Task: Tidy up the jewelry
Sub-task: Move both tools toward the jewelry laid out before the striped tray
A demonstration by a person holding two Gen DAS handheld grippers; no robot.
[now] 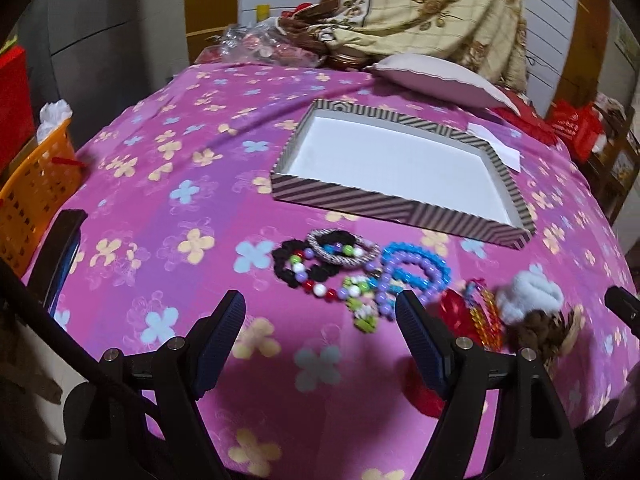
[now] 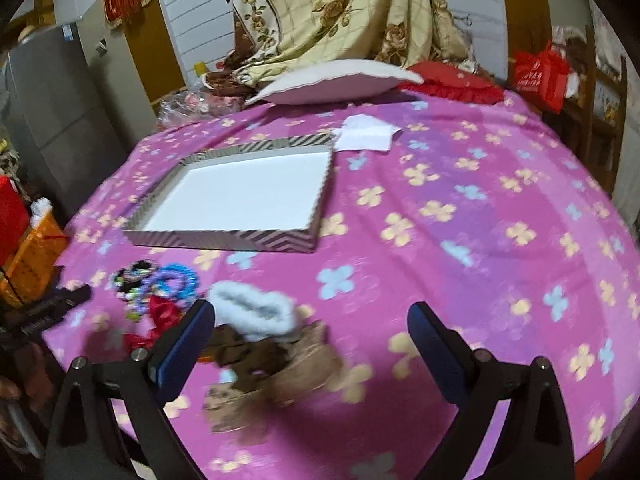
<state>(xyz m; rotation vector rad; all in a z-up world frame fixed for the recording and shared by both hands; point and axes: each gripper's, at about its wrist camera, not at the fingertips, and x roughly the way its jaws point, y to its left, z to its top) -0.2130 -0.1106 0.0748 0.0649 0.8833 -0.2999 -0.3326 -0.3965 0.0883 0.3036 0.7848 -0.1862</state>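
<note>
A pile of jewelry lies on the pink flowered cloth [image 1: 160, 200]: a multicolour bead string [image 1: 316, 276] over black scrunchies, a striped bangle [image 1: 340, 250], blue and purple bead bracelets [image 1: 416, 270], a red piece [image 1: 454, 308], a white fluffy scrunchie [image 1: 528, 294] and a brown one [image 1: 540, 330]. An empty striped box lid [image 1: 400, 200] lies behind them. My left gripper [image 1: 320, 312] is open, just in front of the beads. My right gripper [image 2: 312, 320] is open over the white scrunchie [image 2: 256, 312] and brown scrunchie [image 2: 256, 352]. The box lid [image 2: 224, 238] lies beyond, left.
An orange basket [image 1: 36, 196] stands off the cloth's left edge. A pillow [image 1: 432, 76], a patterned quilt [image 1: 420, 4] and white paper [image 2: 366, 136] lie at the back. Red bags [image 2: 540, 72] sit at the back right.
</note>
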